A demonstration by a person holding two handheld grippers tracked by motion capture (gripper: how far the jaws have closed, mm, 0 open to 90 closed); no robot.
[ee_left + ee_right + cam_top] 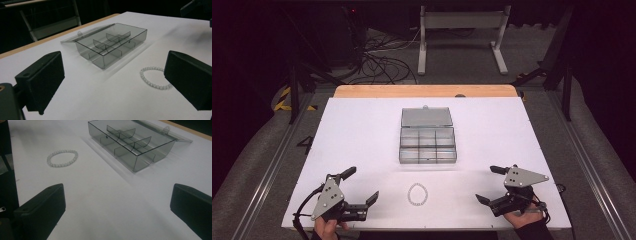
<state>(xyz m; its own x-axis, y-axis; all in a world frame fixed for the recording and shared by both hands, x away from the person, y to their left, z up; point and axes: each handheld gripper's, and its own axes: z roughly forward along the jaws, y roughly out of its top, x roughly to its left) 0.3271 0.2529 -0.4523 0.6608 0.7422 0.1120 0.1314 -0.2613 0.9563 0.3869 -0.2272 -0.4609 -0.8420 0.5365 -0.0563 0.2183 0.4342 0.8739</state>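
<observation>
Currently both tools sit at the near edge of the white tabletop point(362, 130), nothing held: the left gripper point(357, 187) has its jaws spread wide and empty, and the right gripper point(492, 185) likewise stands fully open with only bare table between its pads. The small ring-shaped bracelet of pale translucent beads point(417, 194) lies flat between the two grippers, near the front edge, apart from both; in the left gripper view the bracelet point(153, 77) is partly hidden behind the right-hand jaw. Just beyond it sits the smoky clear plastic compartment box point(428, 145), six cells, all looking empty, with its hinged lid point(426, 117) folded open flat behind. Likely job: bracelet into a cell. Risks: the beads are round and low on a slick surface, so a pinch coming down off-centre could push the loop away or roll it rather than catch it; a grab on one side of the loop leaves the rest dangling, and it could snag on the box's front wall or a divider point(125, 138) when carried over. A bump from the jaws could slide the light box. Nothing lies between the bracelet and the box, so the path is free. Beyond the table's wooden far strip point(425, 91), a metal stand point(462, 37) and loose cables point(382, 62) sit on the floor, well clear.
</observation>
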